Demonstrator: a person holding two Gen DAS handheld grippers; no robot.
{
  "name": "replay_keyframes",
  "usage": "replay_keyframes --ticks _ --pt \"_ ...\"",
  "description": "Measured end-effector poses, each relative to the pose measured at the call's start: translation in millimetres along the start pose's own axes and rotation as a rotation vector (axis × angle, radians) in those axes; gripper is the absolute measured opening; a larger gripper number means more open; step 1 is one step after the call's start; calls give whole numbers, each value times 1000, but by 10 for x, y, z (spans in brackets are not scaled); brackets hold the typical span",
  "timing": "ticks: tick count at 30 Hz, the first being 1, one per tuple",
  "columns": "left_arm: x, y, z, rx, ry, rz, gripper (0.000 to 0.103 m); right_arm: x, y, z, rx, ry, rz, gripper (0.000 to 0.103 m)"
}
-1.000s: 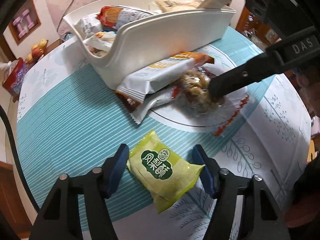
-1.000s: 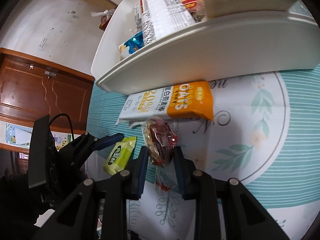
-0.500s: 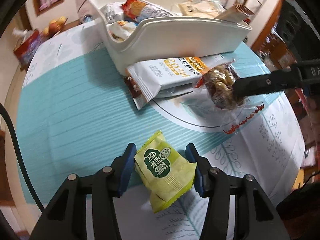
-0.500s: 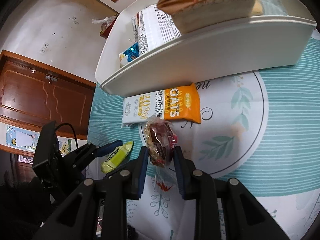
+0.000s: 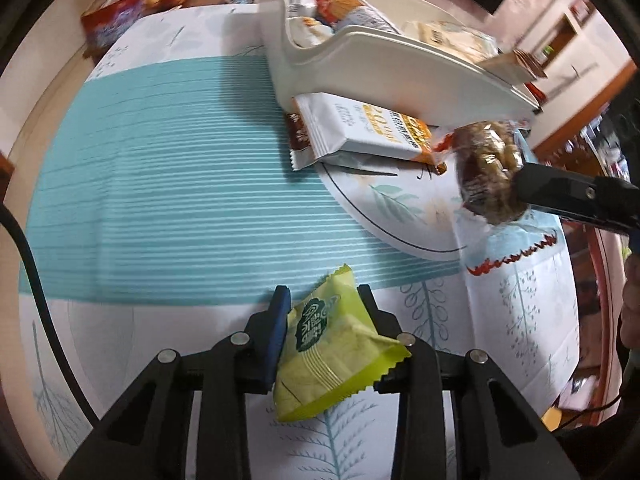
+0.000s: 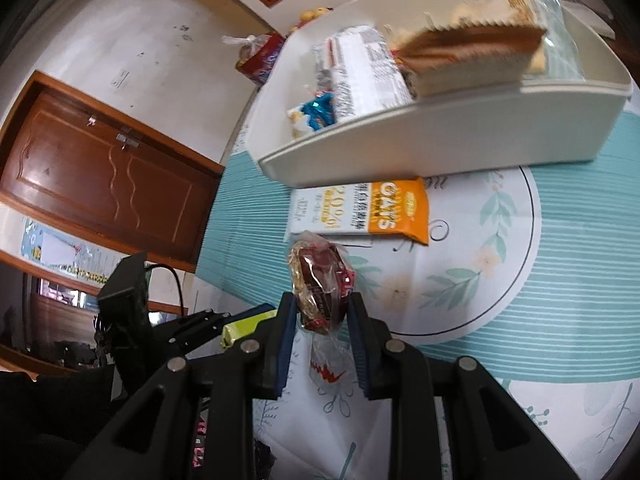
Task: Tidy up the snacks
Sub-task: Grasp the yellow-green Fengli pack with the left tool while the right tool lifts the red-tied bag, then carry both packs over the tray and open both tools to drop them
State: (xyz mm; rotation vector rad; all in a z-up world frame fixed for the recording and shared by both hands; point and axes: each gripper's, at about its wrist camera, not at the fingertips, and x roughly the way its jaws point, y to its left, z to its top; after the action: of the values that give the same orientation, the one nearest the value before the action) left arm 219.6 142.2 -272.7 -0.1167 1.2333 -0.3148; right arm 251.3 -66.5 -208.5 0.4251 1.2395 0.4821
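Tongs on both sides are pinching snacks. Left gripper [image 5: 324,312] has its blue pads pressed onto a green packet [image 5: 334,344], narrowed to the packet's width; the packet hangs tilted, its long axis running from a crimped end near the pads back toward the camera, above the tablecloth [image 5: 160,184]. Right gripper [image 6: 322,322] clamps a clear-wrapped brown snack [image 6: 320,284], fingers close together; the snack stands roughly upright between the pads, its long axis pointing away from the camera toward the bin [image 6: 440,136], with the wrapper's red-printed tail trailing down.

Left wrist view shows the right gripper's black finger against the brown snack, held in the air beside the bin, plus a brown bar tucked under the oat bar [image 5: 368,132]. Right wrist view shows the oat bar's orange end and "OATS" lettering, lying flat just in front of the bin, and the bin's contents: a white packet, a wafer pack, a small blue wrapper.
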Motion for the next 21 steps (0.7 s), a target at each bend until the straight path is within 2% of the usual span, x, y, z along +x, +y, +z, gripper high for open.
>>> replay_keyframes --ticks 5,12,17,21 --pt "-208 -38 5 -48 -31 14 31 -105 22 6 -34 -17 8 26" --pt "-744 -168 307 -64 -134 -6 31 -358 84 108 -86 -79 11 26" --pt "-1020 -305 605 -49 -229 -29 31 -626 184 239 -149 -180 -8 26" --pt "-1211 -403 862 -47 -352 -79 31 -838 270 349 -212 -278 -33 26"
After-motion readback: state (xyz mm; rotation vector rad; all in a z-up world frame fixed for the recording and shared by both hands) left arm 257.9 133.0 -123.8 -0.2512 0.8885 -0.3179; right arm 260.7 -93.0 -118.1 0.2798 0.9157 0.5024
